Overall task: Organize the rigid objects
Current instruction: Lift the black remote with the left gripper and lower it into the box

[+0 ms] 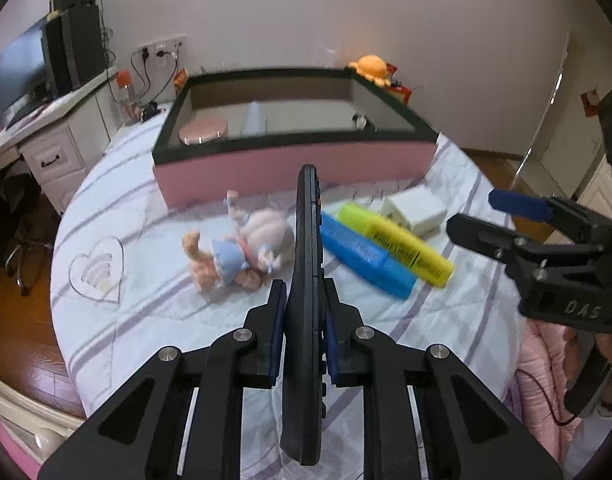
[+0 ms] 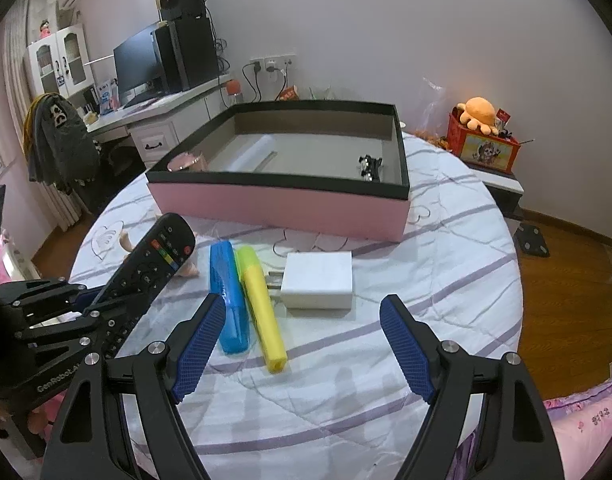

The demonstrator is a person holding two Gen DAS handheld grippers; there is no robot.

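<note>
A: What is the left tool (image 1: 304, 312) doing?

B: It is clenched on a black remote control (image 1: 306, 280), pads pressed to the two faces, so the remote stands on edge and points toward the far side. In the right wrist view the same remote (image 2: 154, 268) sits at the left, tilted up above the bed (image 2: 385, 360), button face showing.

A: And the right tool (image 2: 302, 340)?

B: Released, blue pads wide apart with nothing between them, hovering over the near part of the striped bedspread. From the left wrist view it (image 1: 477, 216) is at the right edge.

A: Where are the other things?

B: A blue highlighter (image 2: 228, 300) and a yellow highlighter (image 2: 262, 308) lie side by side, touching, just beyond the right tool's left finger. A white charger block (image 2: 317, 280) lies just right of the yellow one. A small doll (image 1: 234, 252) lies on the bedspread left of the remote.

A: The box?

B: The pink box (image 2: 282, 204) with a dark rim stands at the far side, open (a pink round lidded thing (image 1: 204, 130) in its left near corner, a small dark object (image 2: 369, 166) toward its right side).
</note>
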